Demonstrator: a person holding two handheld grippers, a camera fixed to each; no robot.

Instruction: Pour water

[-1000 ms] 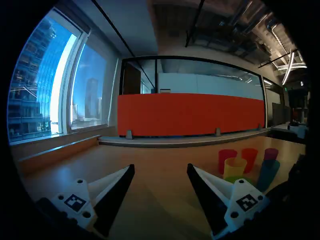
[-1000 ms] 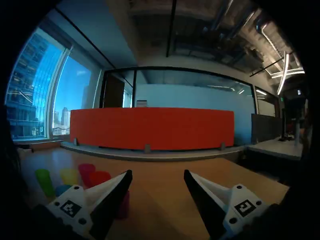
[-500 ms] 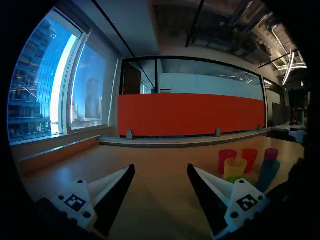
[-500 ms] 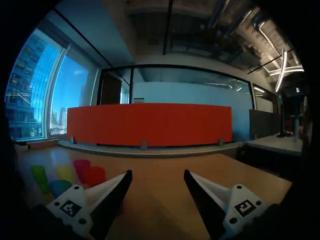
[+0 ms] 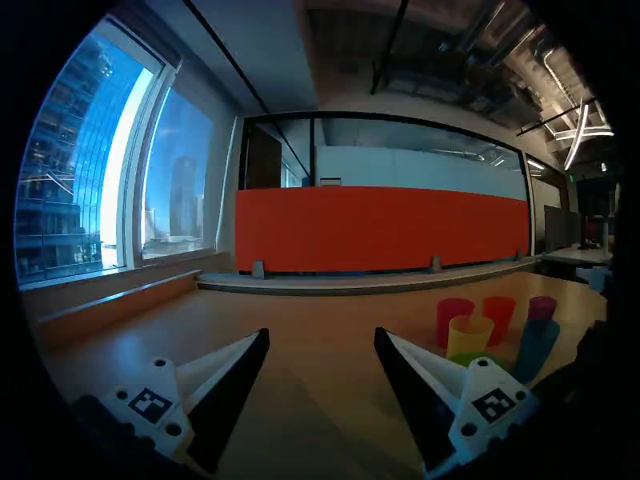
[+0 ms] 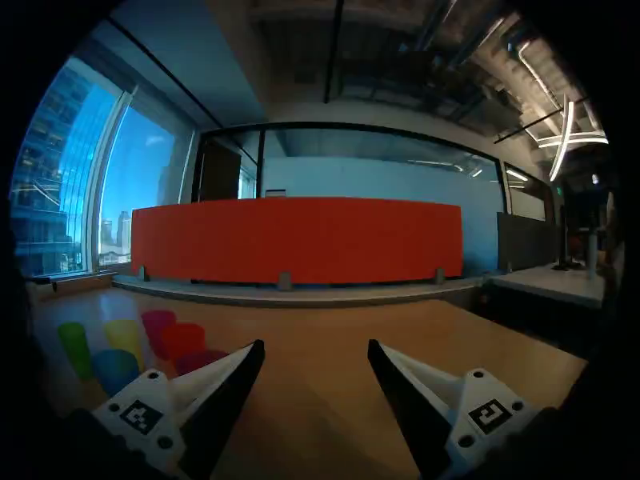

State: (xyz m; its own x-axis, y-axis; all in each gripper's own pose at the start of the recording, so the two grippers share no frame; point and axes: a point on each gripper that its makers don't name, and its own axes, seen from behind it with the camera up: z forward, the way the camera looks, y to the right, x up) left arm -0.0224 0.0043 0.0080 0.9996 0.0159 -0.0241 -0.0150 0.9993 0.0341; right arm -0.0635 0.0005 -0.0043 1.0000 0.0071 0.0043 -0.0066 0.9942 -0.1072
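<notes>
Left tool (image 5: pixel 320 332): fingers wide apart, holding nothing. Cluster of coloured cups (image 5: pixel 480 328) stands on the worktop (image 5: pixel 320 392), just right of its right finger. Right tool (image 6: pixel 316 344): wide, holding nothing; the cluster sits left of, and partly behind, its left finger. Cups upright, mouths up, long axes vertical. Wooden worktop; orange partition (image 5: pixel 384 228) beyond; windows (image 5: pixel 80 184) at left.

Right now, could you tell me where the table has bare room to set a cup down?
The wooden table is bare ahead of the left gripper, leftward to the window ledge, and ahead and right of the right gripper. It is crowded only at the cluster of coloured cups.
</notes>
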